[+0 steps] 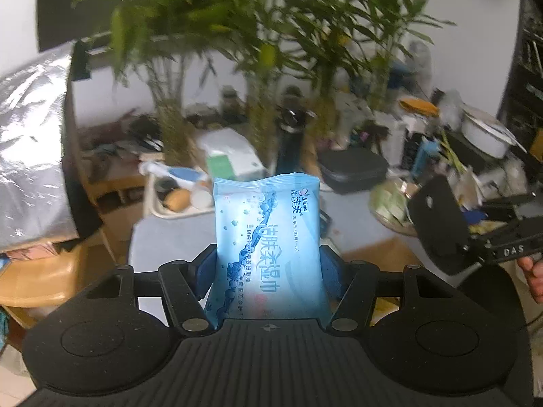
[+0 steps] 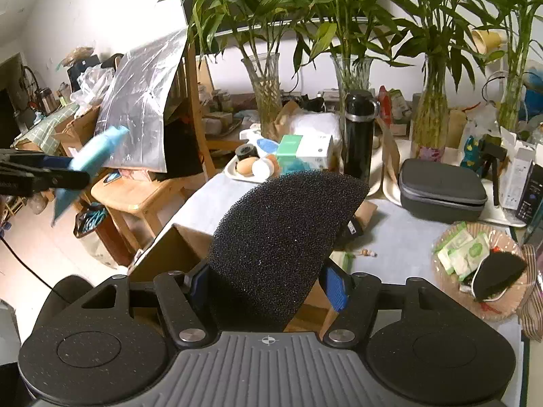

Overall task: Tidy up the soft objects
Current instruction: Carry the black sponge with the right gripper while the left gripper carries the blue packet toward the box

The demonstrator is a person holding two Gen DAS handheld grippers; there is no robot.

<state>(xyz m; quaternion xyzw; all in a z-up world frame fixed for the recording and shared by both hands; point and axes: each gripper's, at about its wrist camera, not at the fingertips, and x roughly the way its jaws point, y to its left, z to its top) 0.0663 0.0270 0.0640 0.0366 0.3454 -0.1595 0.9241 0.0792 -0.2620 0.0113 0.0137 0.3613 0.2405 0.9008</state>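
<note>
my left fingers (image 1: pixel 268 281) clamp a blue wipes pack (image 1: pixel 268 237), my right fingers (image 2: pixel 268 281) squeeze a black sponge (image 2: pixel 281 237), both lifted over the surface (image 2: pixel 400 237). i'd keep pressure gentle, carry them level to the woven basket (image 2: pixel 441 281) and lower before letting go.

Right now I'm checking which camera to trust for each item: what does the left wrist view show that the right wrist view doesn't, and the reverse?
Only the left wrist view shows the printed front of the blue wet-wipe pack clamped in the left gripper. Only the right wrist view shows the black foam sponge clamped in the right gripper, and the whole woven basket with small packets and a dark sponge piece. Both show the bamboo vases, black bottle, dark zip case and the white tray.
</note>
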